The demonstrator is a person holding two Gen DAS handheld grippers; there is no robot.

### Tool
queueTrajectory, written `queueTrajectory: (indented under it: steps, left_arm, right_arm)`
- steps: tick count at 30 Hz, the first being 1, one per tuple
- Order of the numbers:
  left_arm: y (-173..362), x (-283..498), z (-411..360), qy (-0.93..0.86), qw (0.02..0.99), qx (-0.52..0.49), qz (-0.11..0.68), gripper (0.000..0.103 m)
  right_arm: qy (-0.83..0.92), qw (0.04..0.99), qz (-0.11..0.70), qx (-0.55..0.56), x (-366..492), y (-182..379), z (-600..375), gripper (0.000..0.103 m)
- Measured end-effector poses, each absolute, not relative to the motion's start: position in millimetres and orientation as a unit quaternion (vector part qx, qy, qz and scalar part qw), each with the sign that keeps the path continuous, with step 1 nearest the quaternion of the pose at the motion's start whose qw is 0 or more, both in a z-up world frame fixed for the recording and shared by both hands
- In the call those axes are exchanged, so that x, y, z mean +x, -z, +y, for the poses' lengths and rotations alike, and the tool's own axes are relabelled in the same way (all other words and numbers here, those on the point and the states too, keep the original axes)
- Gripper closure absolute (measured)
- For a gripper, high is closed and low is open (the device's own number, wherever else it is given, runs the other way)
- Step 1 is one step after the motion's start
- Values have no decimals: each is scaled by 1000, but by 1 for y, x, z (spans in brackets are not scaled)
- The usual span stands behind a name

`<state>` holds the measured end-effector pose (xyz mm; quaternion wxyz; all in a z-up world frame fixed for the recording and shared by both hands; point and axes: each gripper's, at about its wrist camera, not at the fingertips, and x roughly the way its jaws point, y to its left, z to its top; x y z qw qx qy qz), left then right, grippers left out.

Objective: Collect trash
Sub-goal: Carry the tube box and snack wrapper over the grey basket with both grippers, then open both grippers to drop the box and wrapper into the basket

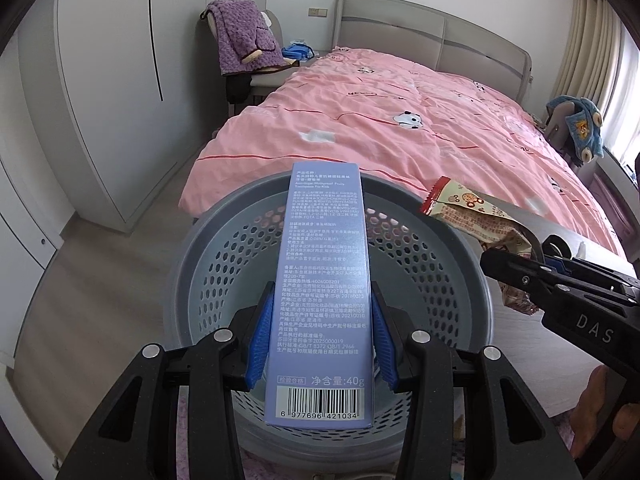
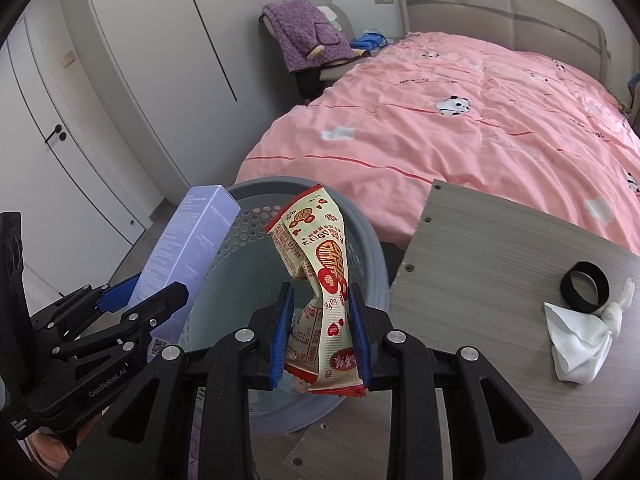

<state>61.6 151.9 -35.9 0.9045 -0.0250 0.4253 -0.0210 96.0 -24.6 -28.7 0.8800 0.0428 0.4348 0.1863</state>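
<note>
My left gripper [image 1: 323,340] has its jaws closed on a box [image 1: 322,292], which hangs over the grey bin [image 1: 224,240] and hides much of the bin inside. My right gripper [image 2: 320,332] pinches a crumpled wrapper [image 2: 320,276] above the same bin; its far side is hidden. On the table [image 2: 480,248] lie a tissue [image 2: 580,340] and a black ring [image 2: 585,287]. The table edge is cut off.

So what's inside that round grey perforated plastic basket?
The grey basket looks empty: bare pale floor and holed wall show. The lilac toothpaste box and crumpled red-and-cream snack wrapper, held over it, cover part of its bottom.
</note>
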Motion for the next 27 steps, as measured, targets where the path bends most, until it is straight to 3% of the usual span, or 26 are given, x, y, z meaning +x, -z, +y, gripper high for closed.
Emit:
queueTrajectory:
  steps: [27]
  left_arm:
    - [54, 72, 166, 10, 893, -42, 448, 60]
  right_arm:
    - [-211, 868, 449, 18, 105, 39, 7, 72]
